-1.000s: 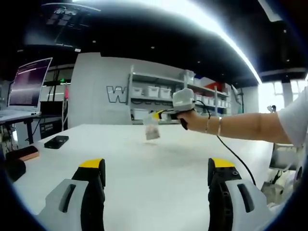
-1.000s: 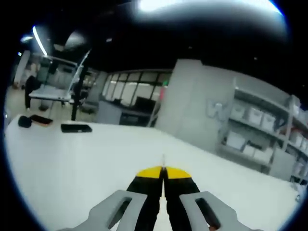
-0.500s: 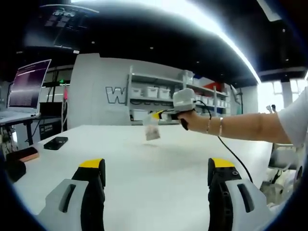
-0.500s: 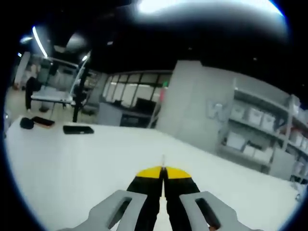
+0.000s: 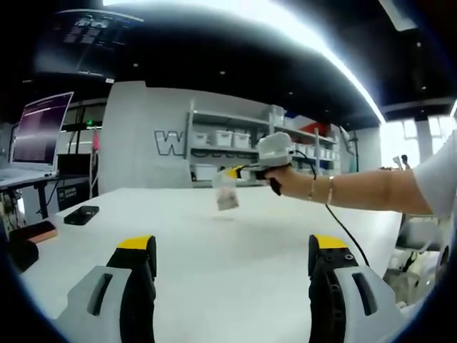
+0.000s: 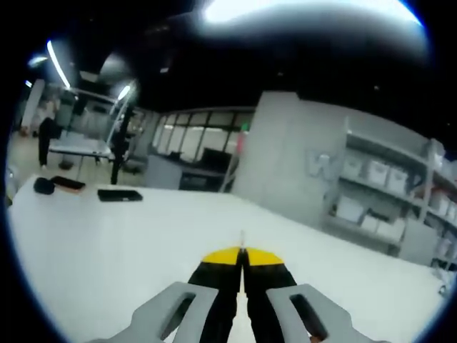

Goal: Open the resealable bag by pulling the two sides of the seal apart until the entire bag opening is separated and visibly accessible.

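White table (image 5: 214, 250) is taken as the landmark. Above its far part, the small clear bag (image 5: 226, 194) is held up by the right gripper (image 5: 233, 171), whose jaws are clenched on the bag's top edge; a thin sliver of bag is seen between the closed tips in the right gripper view (image 6: 243, 238). Nearer, over the table, the left gripper (image 5: 232, 250) is spread wide and empty. A phone (image 5: 82, 214) lies at the table's left edge.

Left tongs (image 5: 233, 261): grey moulded jaws, black inner faces, yellow caps. Right tongs (image 6: 243, 255) match (same grey, black and yellow). Behind their white handle trails a black cable (image 5: 343, 232); wrist bracelets (image 5: 320, 190) and a white sleeve (image 5: 437, 179).
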A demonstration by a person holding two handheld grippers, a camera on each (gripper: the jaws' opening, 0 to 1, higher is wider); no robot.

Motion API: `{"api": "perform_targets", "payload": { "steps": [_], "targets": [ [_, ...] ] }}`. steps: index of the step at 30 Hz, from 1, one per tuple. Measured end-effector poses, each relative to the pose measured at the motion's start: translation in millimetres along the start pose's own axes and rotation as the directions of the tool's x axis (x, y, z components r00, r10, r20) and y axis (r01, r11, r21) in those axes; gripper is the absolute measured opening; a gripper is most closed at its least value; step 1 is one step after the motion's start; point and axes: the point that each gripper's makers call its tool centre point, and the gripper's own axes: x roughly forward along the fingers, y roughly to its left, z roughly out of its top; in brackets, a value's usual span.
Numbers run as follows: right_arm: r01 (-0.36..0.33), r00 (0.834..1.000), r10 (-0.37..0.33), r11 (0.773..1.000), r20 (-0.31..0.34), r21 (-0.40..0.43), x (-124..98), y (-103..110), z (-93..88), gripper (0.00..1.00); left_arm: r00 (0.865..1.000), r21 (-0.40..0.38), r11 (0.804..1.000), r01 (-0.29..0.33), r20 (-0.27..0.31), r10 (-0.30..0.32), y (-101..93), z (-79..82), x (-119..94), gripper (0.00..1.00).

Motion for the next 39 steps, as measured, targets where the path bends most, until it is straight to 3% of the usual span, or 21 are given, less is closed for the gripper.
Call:
{"api": "perform_targets", "payload": {
  "steps": [39],
  "targets": [
    [-0.008,0.999,0.007,1.000,0.039,0.027,-52.4,0.6,-1.1,0.00,1.000,0.020,0.999,0.026,0.007,-0.026,-19.4,4.6,-8.1,0.86]
  ]
}}
